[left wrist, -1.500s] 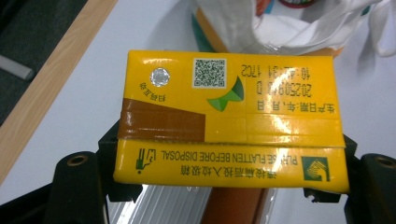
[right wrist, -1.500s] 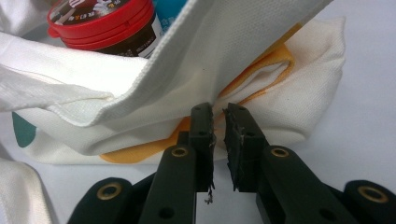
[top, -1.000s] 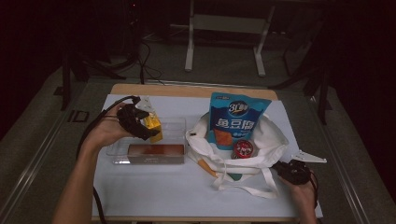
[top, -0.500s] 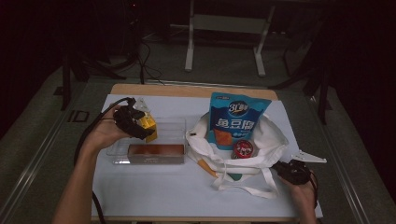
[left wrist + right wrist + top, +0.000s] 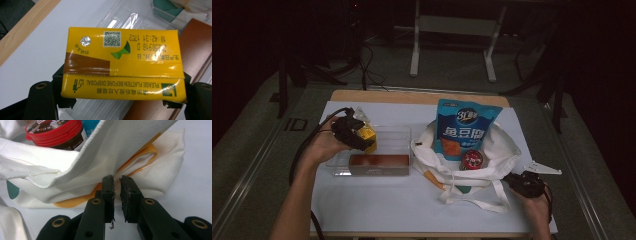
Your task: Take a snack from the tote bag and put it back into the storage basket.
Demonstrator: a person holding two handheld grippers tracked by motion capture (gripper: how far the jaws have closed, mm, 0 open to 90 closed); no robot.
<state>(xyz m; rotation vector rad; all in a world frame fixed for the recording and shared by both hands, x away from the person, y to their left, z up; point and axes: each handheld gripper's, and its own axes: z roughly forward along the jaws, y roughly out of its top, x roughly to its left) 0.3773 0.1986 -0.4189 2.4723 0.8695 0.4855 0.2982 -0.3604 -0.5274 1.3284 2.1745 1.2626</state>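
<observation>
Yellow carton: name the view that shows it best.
Left gripper view: the carton sits close up between the jaws, print readable. The high view shows it small at the left gripper.

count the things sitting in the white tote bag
2: a blue snack pouch standing at the back of the white tote bag, and a red-lidded jar just in front. More may be hidden inside.

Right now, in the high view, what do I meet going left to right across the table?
Left gripper holding the yellow carton → brown box → white tote bag → red-lidded jar → right gripper.
</observation>
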